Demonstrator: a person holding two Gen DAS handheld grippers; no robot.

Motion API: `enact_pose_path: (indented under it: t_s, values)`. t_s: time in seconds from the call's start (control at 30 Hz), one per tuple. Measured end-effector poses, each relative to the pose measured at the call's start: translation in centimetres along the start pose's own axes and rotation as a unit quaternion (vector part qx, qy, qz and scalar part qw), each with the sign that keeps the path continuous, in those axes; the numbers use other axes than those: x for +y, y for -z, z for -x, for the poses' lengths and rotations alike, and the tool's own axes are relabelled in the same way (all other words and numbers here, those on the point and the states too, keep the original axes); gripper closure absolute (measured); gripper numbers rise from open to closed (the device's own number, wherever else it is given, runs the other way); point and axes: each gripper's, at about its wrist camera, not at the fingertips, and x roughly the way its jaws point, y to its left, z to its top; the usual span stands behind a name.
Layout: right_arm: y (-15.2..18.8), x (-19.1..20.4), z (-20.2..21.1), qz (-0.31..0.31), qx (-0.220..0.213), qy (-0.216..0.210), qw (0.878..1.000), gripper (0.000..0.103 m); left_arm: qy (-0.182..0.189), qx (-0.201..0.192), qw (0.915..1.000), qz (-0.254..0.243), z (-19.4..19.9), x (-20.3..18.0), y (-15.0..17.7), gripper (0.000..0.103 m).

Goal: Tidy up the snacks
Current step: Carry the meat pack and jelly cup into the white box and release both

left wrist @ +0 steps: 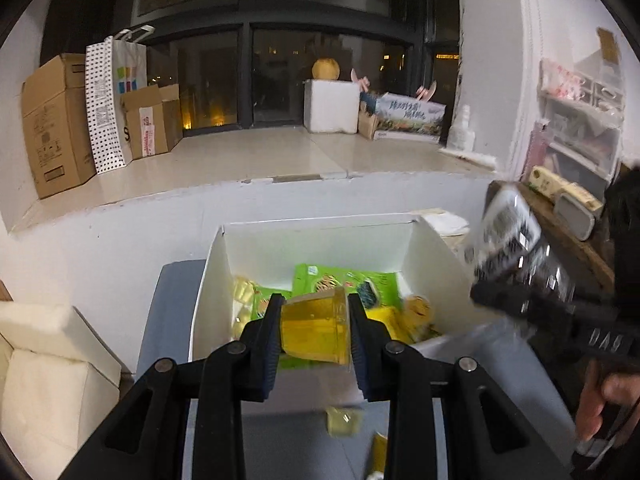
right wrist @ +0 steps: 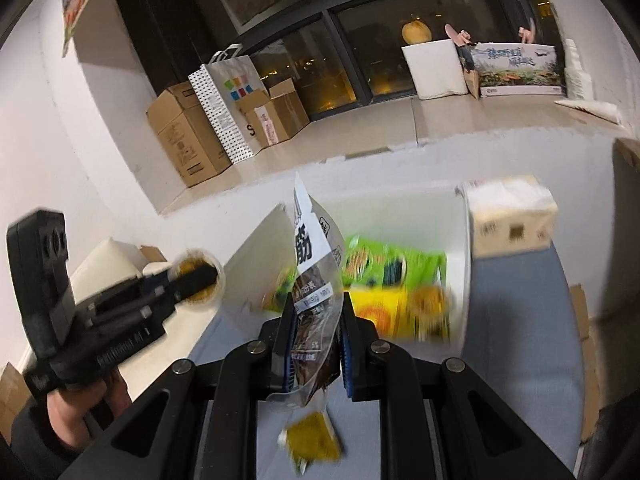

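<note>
dark window and a tiled sill lined with cardboard boxes (left wrist: 54, 120) sit far ahead of both claws; below them a grey-blue surface (right wrist: 516, 320) carries an open white box (left wrist: 312, 240).

left gripper (left wrist: 314, 322): jaws pressed onto a yellow jelly cup (left wrist: 316, 326), cup lying on its side between the pads, held just over the near edge of the white box. inside the box, ahead of the claw: green packets (left wrist: 340, 280) and yellow snacks (left wrist: 416, 312).

right gripper (right wrist: 316, 338): jaws pinching a clear-and-white snack pouch (right wrist: 314, 276) low on its body, the top flopping up and forward toward the box. motion blur in this view.

loose items under and behind the claws on the grey surface: a pale jelly cup (left wrist: 344, 420) beneath the left claw, a small mustard-coloured sachet (right wrist: 314, 438) beneath the right.

risks, as i judge them:
- cup is smooth and tapered; gripped sideways it could squirt out and land outside the box.
- pouch is limp; its loose top could catch the box wall and fold out over the rim.
- both claws close in on one box opening; they are near each other and could knock together.
- the loose pieces below could be swept off by a low pass.
</note>
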Motion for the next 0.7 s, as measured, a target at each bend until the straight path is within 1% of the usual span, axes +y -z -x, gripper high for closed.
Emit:
enact_pose_path:
  t_s: [0.1,0.13,0.17,0.2,0.23,0.27,0.33,0.53,0.63,0.7]
  values:
    - [-1.8,-1.2,-2.0,-0.008,0.012,0.011,1.0,0.084,-0.009,0.014,0.9998,0.007,-2.9,0.5,-0.5,0.068]
    - [-2.1,-1.7,-2.6,-0.015,0.016,0.024,0.999,0.083,-0.013,0.017,0.9997,0.008,-3.6,0.5,-0.5,0.066]
    - [-2.3,-2.2,-3.2,-0.023,0.02,0.038,0.999,0.079,-0.027,0.021,0.9994,0.01,-4.5,0.7,-0.5,0.048]
    - [-2.4,-2.5,-3.4,-0.03,0.022,0.041,0.998,0.051,-0.035,0.028,0.9989,0.012,-5.1,0.8,-0.4,0.028]
    - [-2.4,-2.9,-3.6,-0.039,0.021,0.037,0.998,0.029,-0.036,0.034,0.9986,0.02,-5.7,1.0,-0.3,0.001]
    - [-2.2,-3.1,-3.5,-0.044,0.017,0.031,0.998,0.0,-0.026,0.029,0.9989,0.025,-5.7,1.2,-0.1,0.0]
    - [-1.7,-3.1,-3.0,-0.035,0.004,0.019,0.999,0.0,-0.019,0.027,0.9991,0.026,-6.0,1.2,0.4,0.0]
    - [-0.6,-3.0,-2.1,-0.034,-0.001,0.019,0.999,0.0,-0.019,0.028,0.999,0.028,-5.6,1.1,1.5,0.0]
    - [0.0,-2.8,-1.1,-0.03,-0.006,0.021,0.999,0.0,-0.012,0.028,0.9989,0.036,-4.5,1.0,1.8,0.0]
    - [0.8,-2.5,-0.4,-0.032,-0.005,0.013,0.999,0.0,-0.002,0.022,0.9988,0.043,-3.2,0.9,1.9,0.0]
